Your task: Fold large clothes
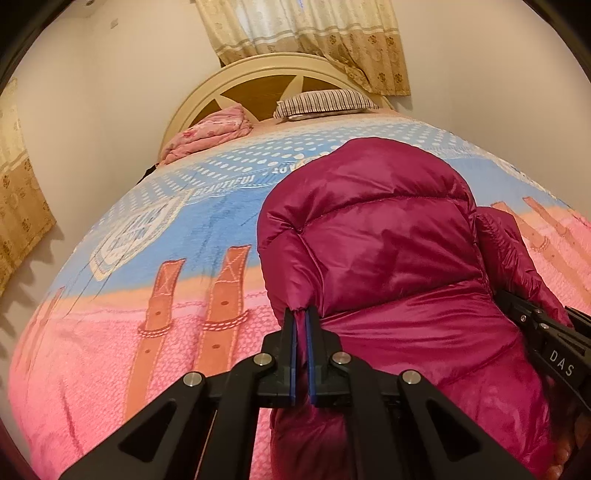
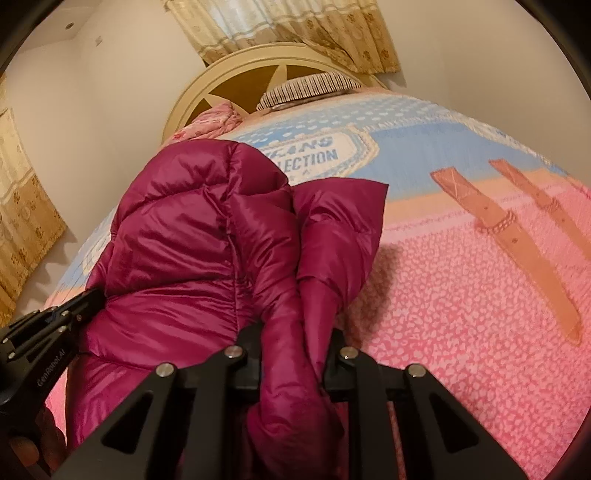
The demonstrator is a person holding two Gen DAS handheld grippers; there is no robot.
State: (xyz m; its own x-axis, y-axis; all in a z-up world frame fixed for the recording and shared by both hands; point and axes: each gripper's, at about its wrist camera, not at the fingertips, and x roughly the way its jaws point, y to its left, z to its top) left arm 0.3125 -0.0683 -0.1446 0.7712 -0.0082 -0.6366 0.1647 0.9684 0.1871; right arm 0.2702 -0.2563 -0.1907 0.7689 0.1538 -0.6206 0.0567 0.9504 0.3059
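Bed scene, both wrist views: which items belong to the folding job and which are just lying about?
Part of the job:
- magenta puffer jacket
- left gripper, shut on the jacket's edge
- right gripper, shut on a bunched part of the jacket

Lying about:
- striped pillow
- pink bundle
- bedspread
- curtain

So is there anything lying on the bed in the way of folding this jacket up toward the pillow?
Nothing visible: the blanket beyond the magenta jacket is bare up to the striped pillow and pink bundle.
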